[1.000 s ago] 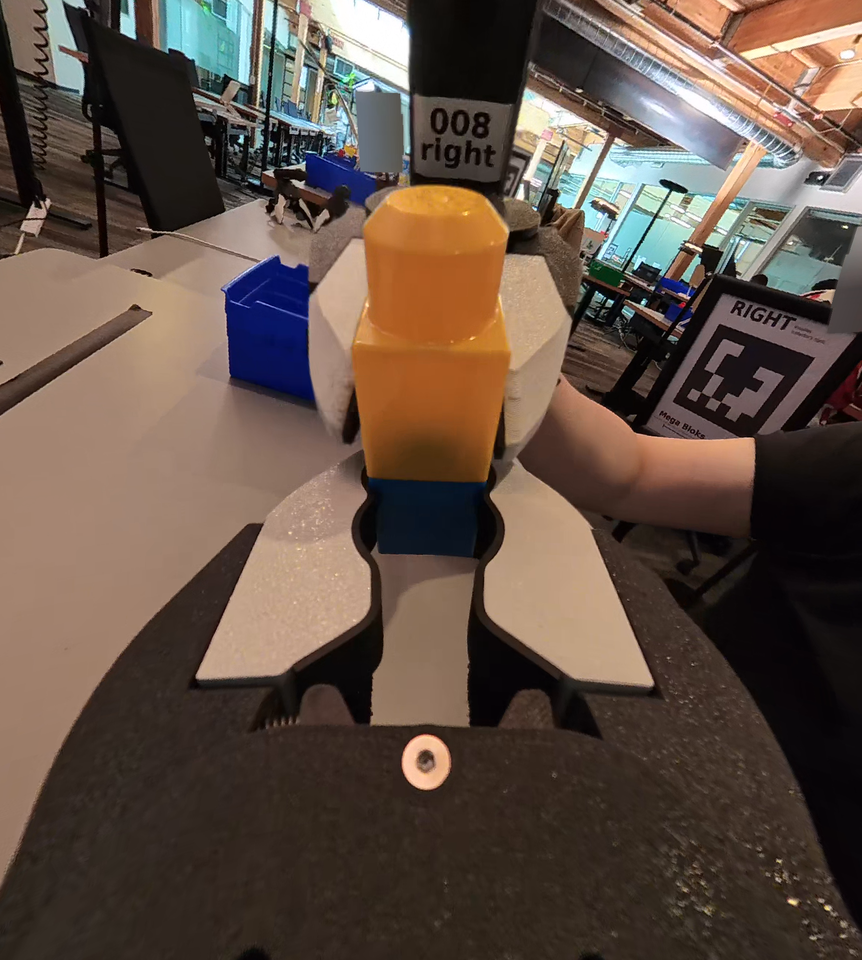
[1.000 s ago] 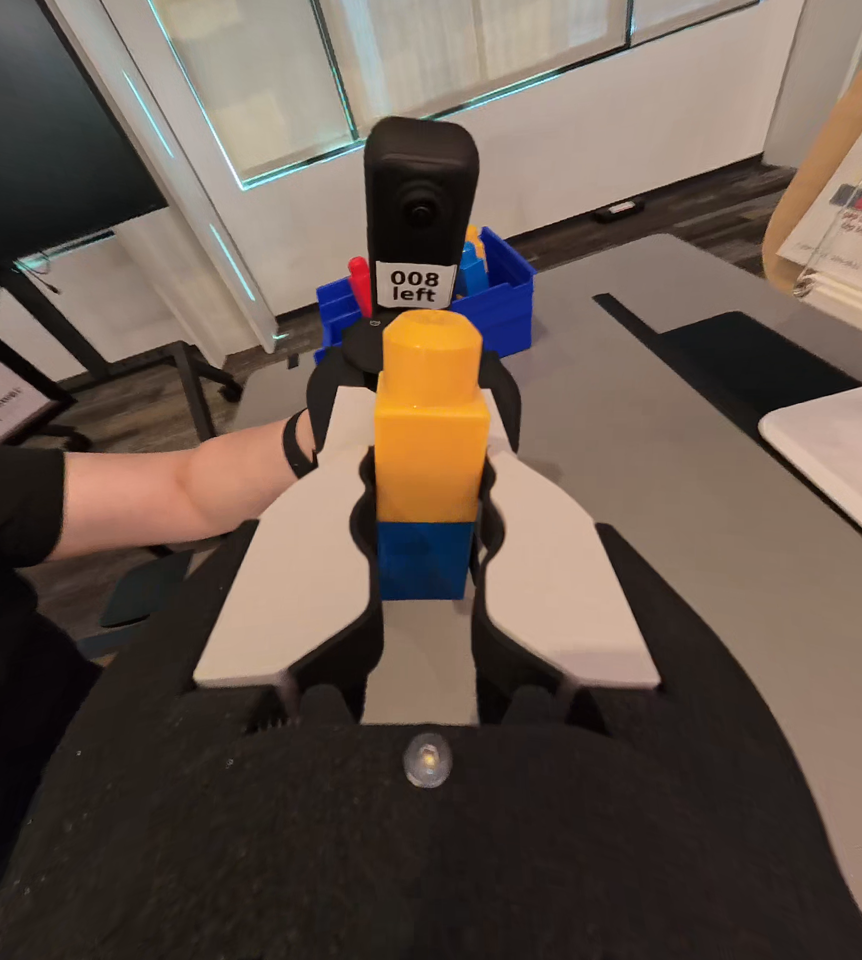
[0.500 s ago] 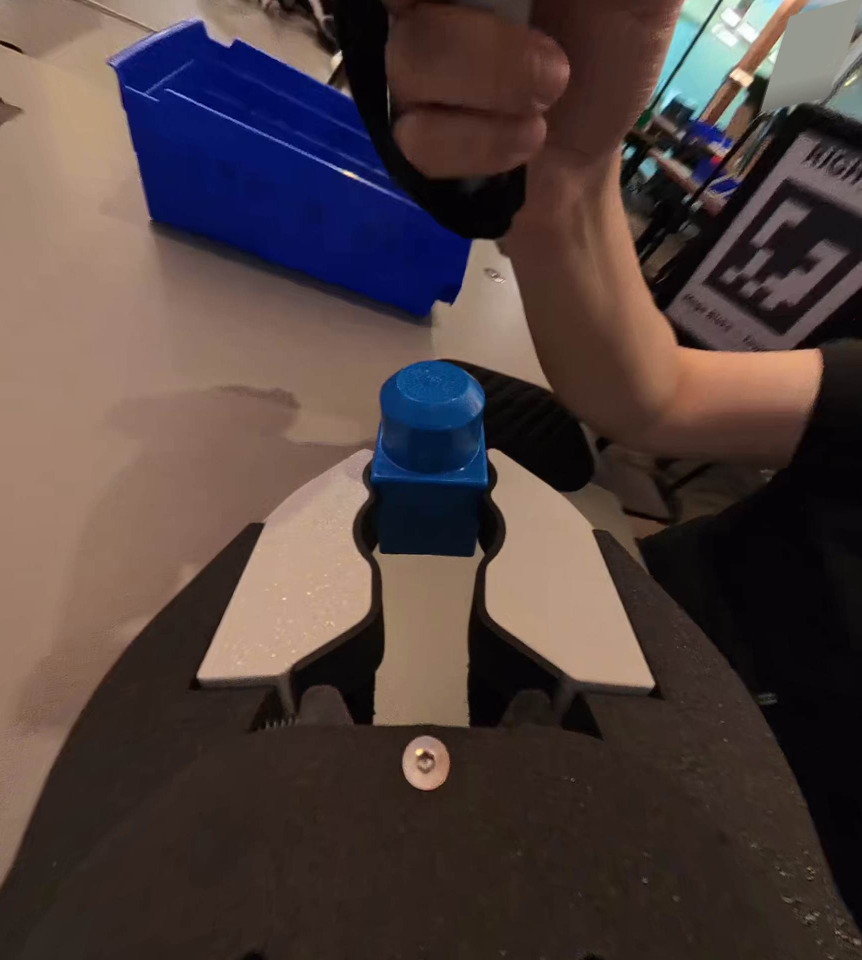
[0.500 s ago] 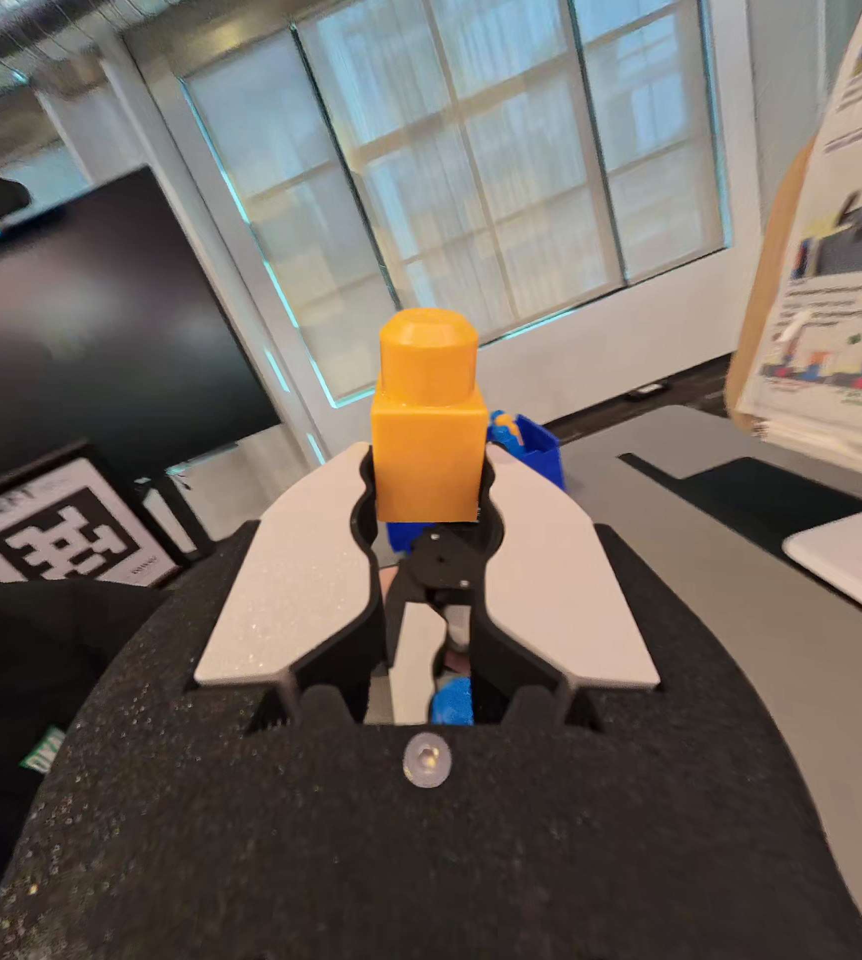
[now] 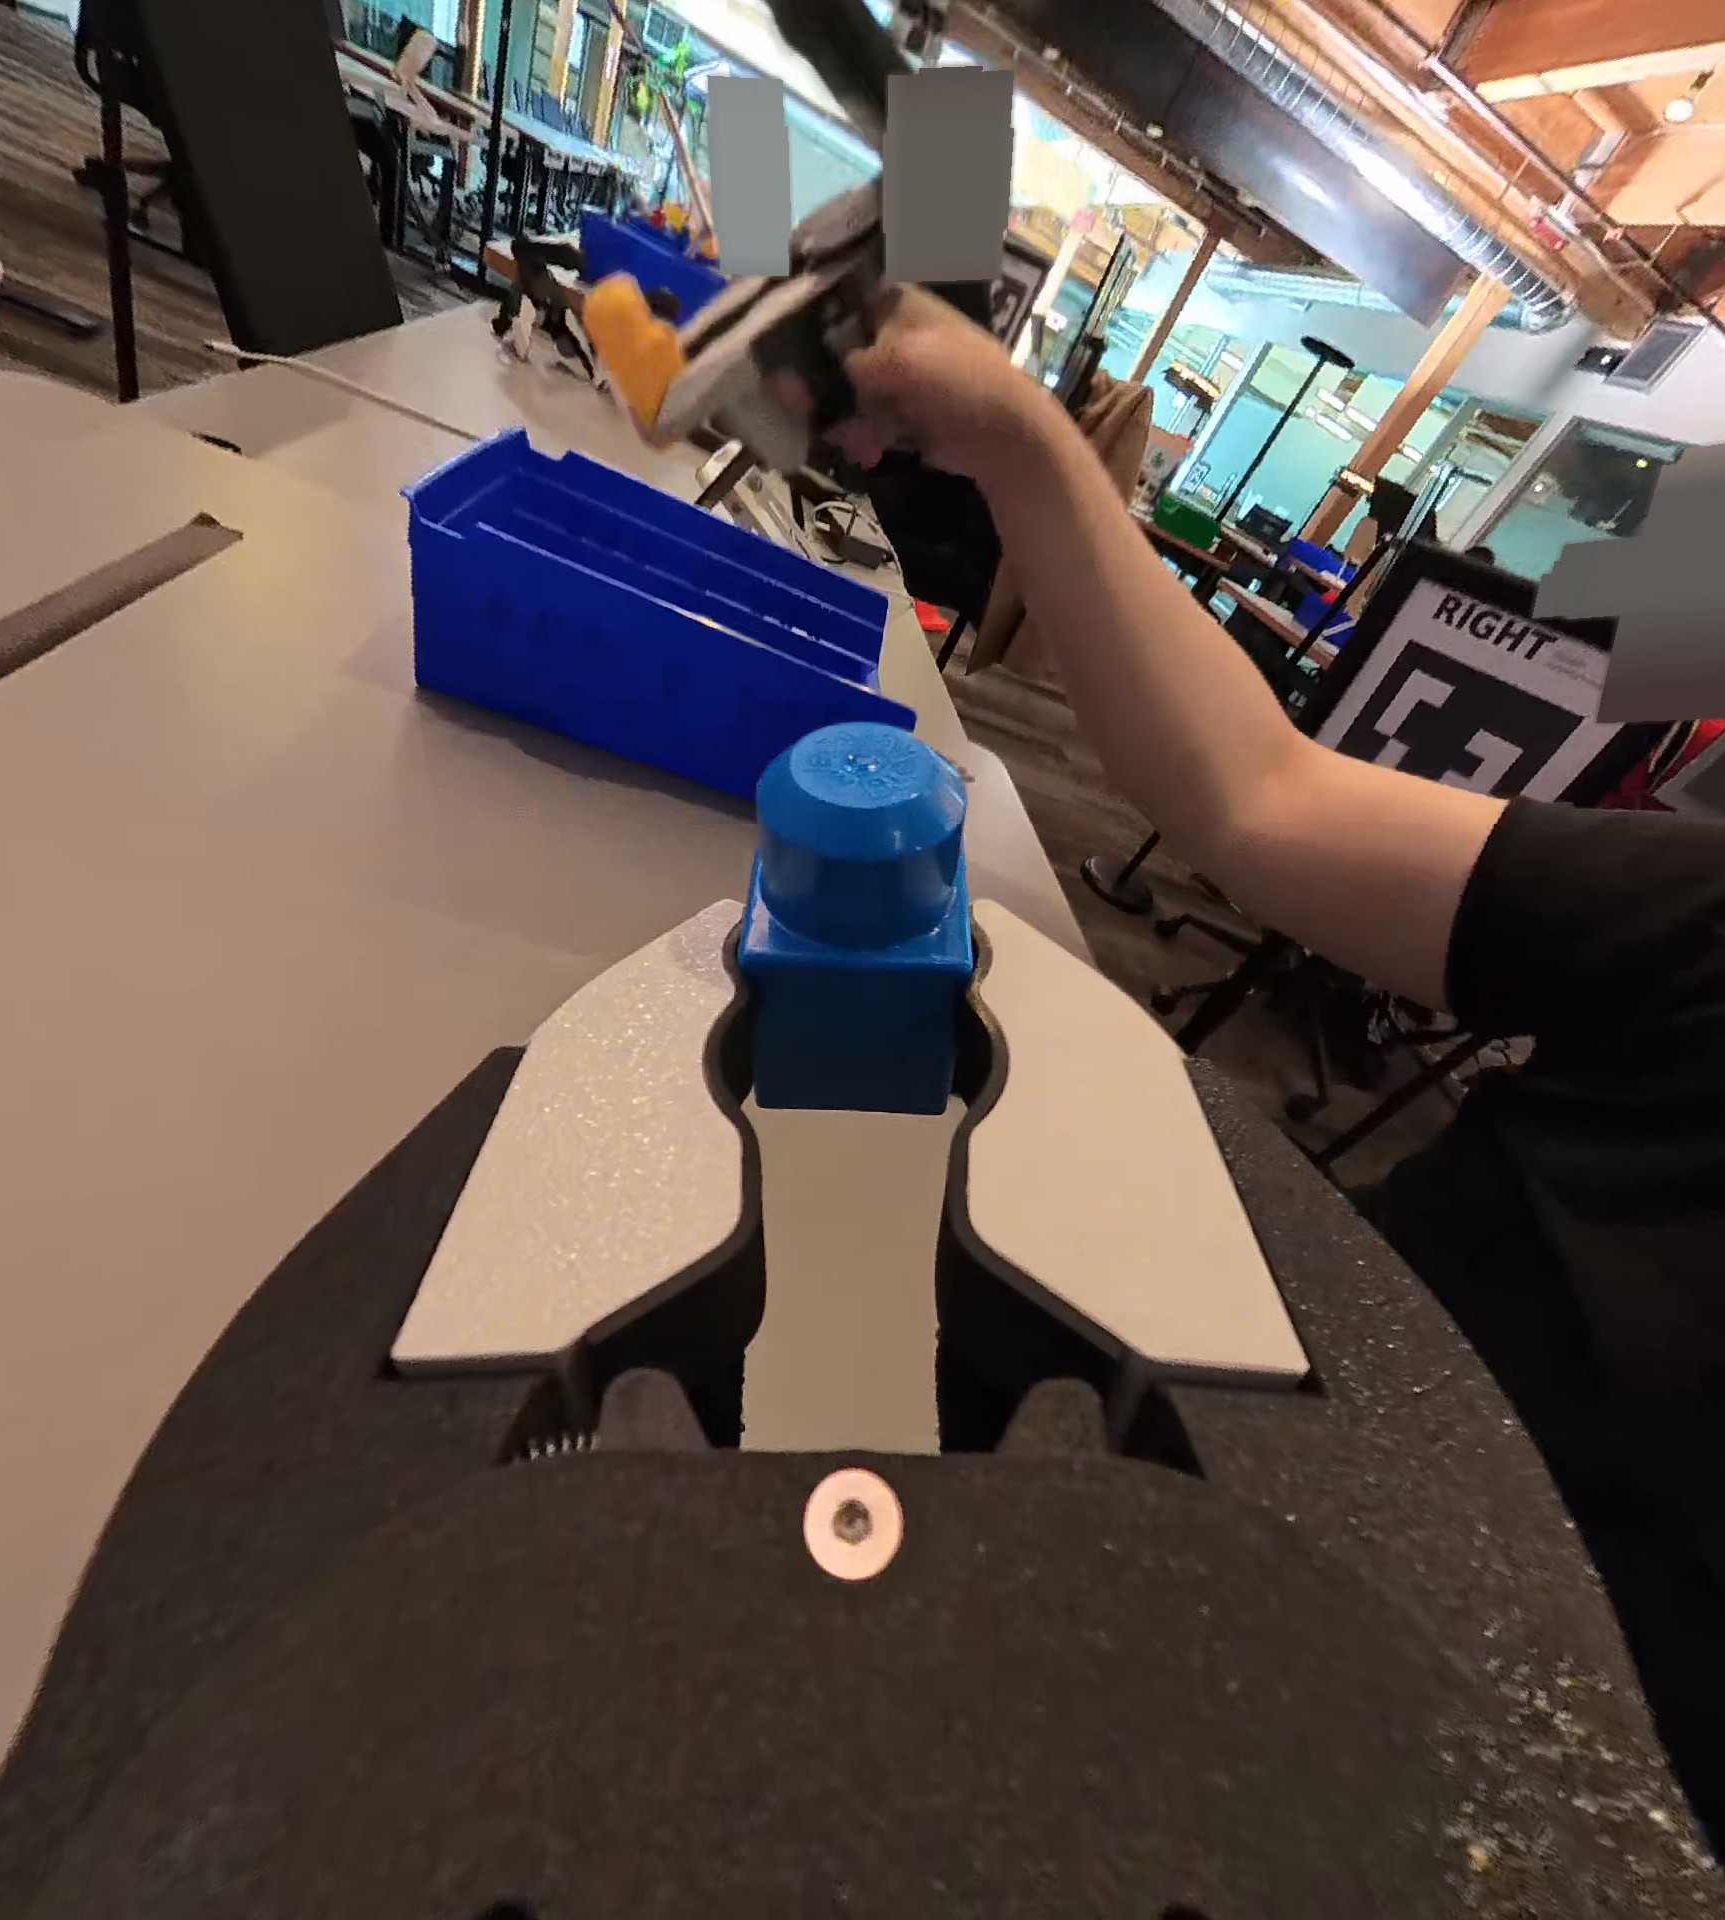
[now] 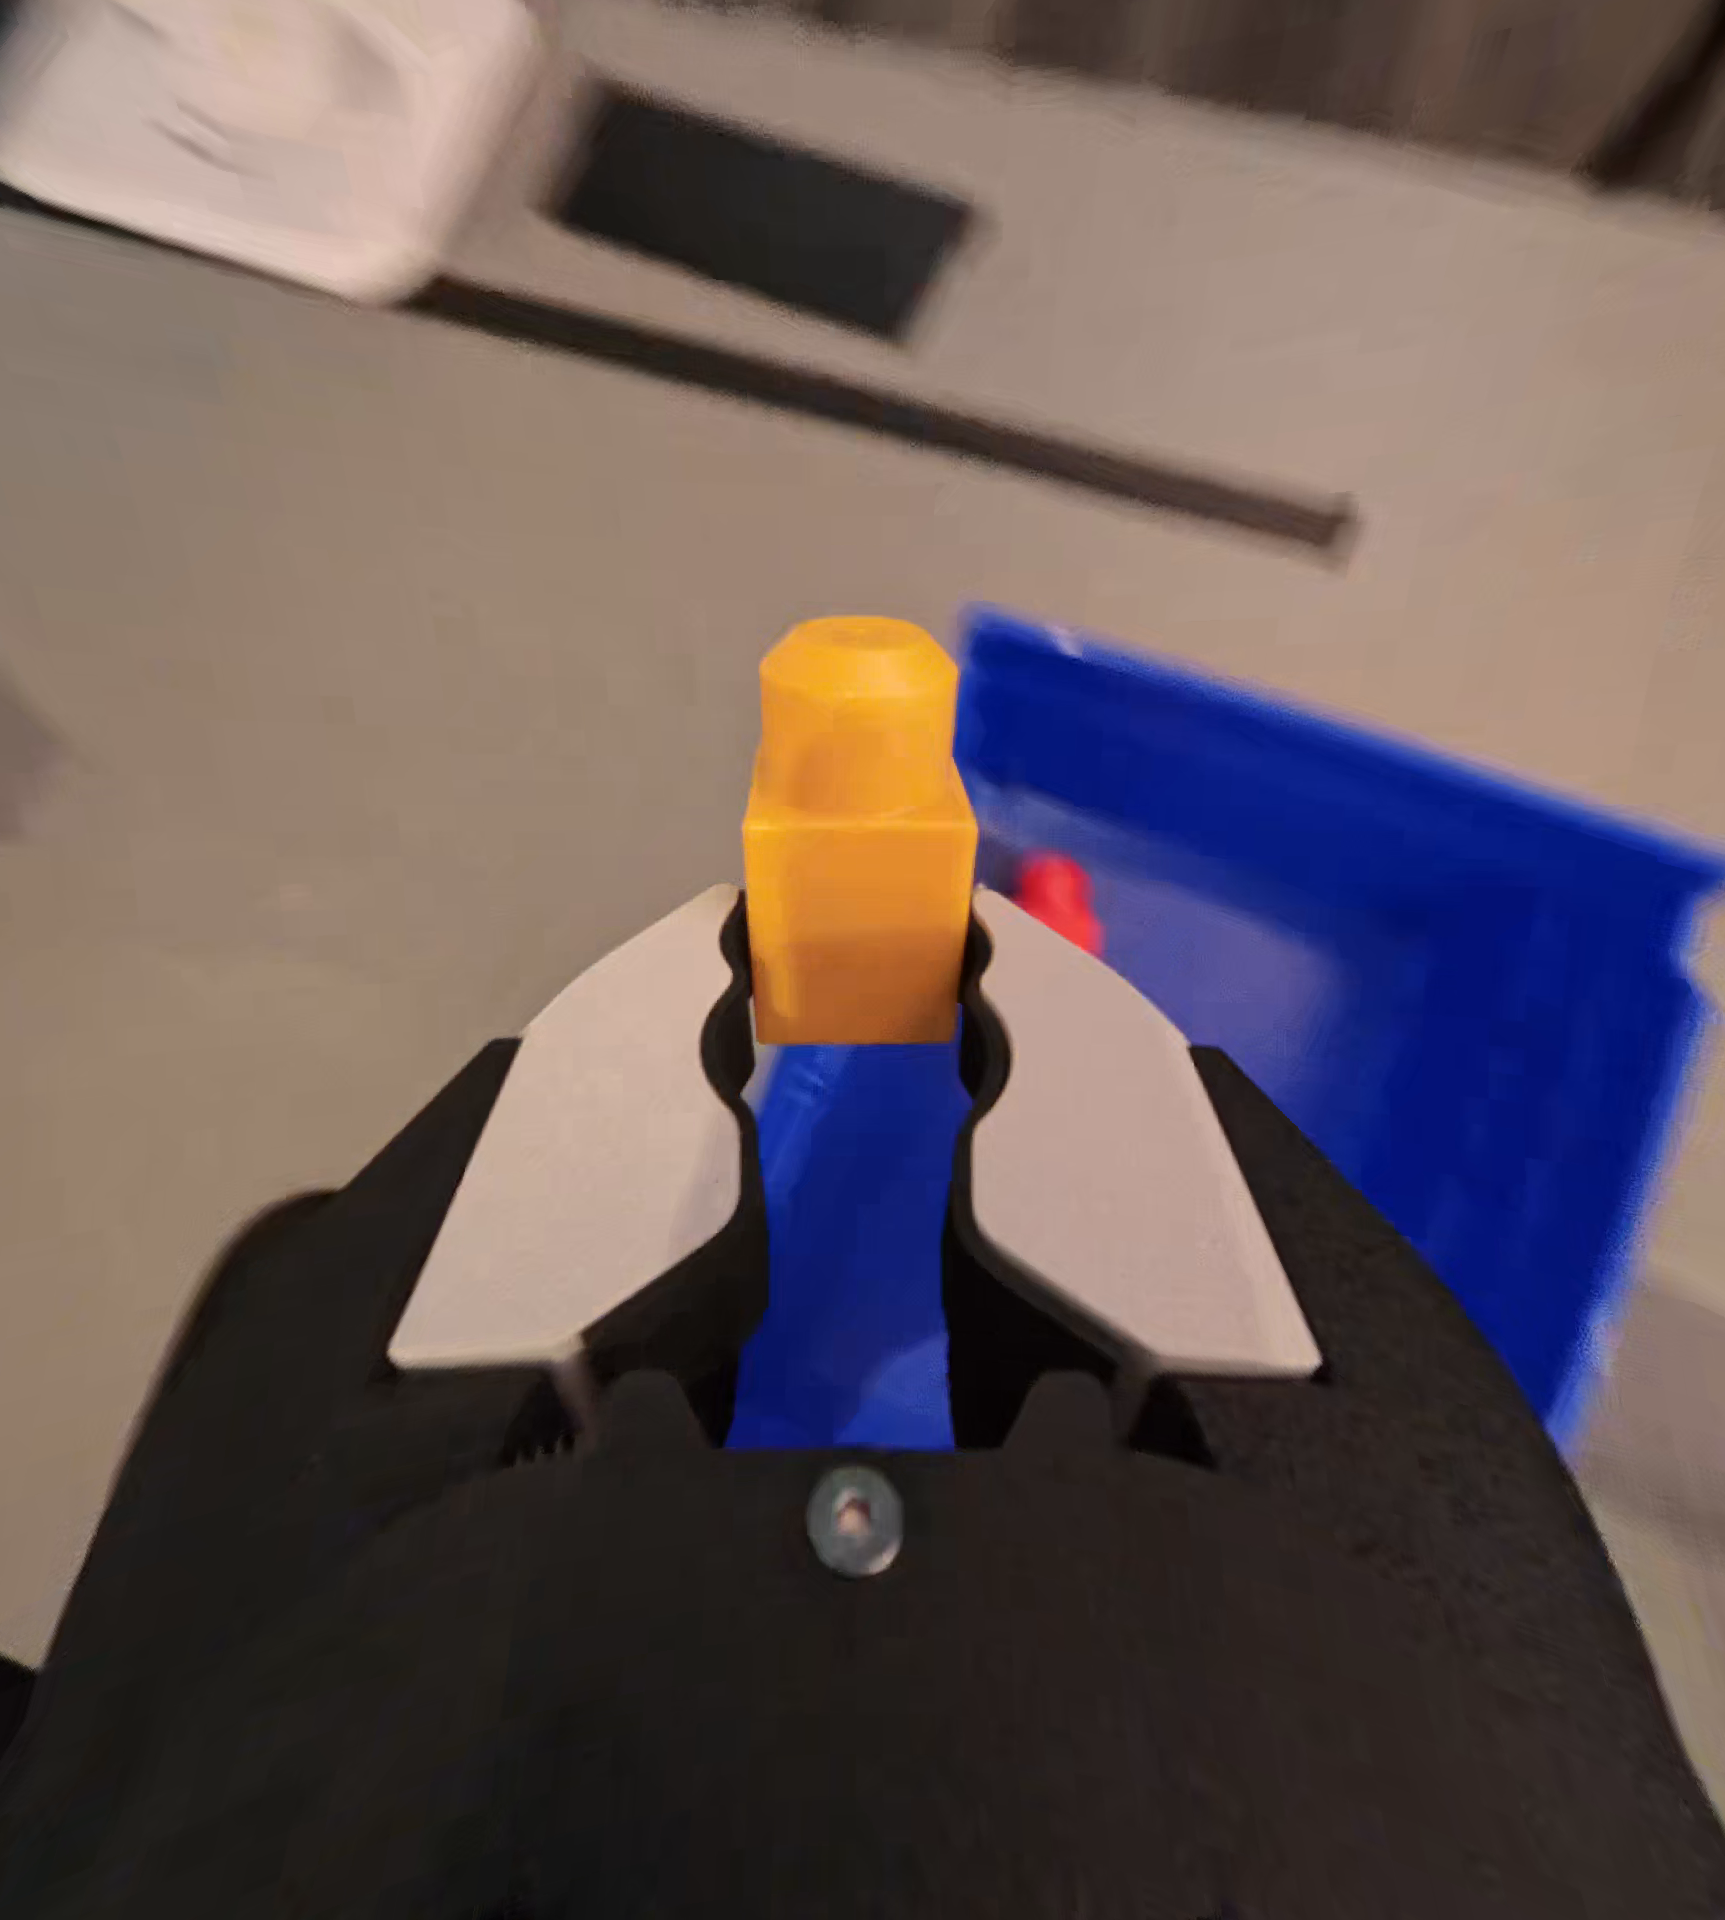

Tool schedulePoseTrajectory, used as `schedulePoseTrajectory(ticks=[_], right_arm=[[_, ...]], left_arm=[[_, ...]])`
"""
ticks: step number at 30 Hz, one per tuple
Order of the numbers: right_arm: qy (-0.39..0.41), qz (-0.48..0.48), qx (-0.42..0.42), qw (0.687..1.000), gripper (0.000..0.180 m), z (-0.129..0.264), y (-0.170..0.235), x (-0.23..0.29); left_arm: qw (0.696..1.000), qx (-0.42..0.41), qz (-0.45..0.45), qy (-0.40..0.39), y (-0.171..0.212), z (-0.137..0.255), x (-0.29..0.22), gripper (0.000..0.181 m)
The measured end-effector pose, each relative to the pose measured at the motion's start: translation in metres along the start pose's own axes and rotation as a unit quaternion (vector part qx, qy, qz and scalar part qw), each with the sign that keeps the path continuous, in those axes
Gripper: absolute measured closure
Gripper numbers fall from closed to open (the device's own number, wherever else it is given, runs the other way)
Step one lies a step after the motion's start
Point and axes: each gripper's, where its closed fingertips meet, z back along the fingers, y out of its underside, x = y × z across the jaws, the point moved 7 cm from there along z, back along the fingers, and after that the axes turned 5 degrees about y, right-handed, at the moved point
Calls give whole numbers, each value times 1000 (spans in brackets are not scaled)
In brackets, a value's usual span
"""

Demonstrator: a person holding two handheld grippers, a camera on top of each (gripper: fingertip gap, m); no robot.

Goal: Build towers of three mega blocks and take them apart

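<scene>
**Blocks separated, one per gripper**

Left gripper (image 5: 853,971): jaws clamped on blue block (image 5: 853,977), stud up, embossed mark on stud. Held above the grey surface (image 5: 162,883) near its right edge. Right gripper (image 6: 858,961): jaws clamped on orange block (image 6: 858,894), over the blue bin (image 6: 1357,987) holding a red block (image 6: 1055,899). A placard (image 5: 1481,707) with a printed marker stands beyond the surface.

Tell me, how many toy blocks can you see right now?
3. A blue block sits in the left jaws, an orange block in the right jaws above the blue bin, and a red block lies inside it. More may be hidden there.
</scene>
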Motion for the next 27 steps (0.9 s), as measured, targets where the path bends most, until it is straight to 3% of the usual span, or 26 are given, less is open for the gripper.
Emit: schedulePoseTrajectory(ticks=[3,6,17,22,27], right_arm=[[70,-35,118,990,143,-27,43,-51],[76,-48,192,977,144,-54,74,-70],[66,-52,250,964,144,-108,88,-90],[72,-24,222,972,134,-99,82,-90],[114,37,38,992,129,-32,35,-49]], left_arm=[[1000,-7,-4,5,-5,2,-4,146],[1000,-2,-5,3,-4,2,-4,146],[1000,7,18,-3,4,2,6,146],[1000,1,21,-1,2,4,6,146],[999,-20,22,15,-4,1,0,146]])
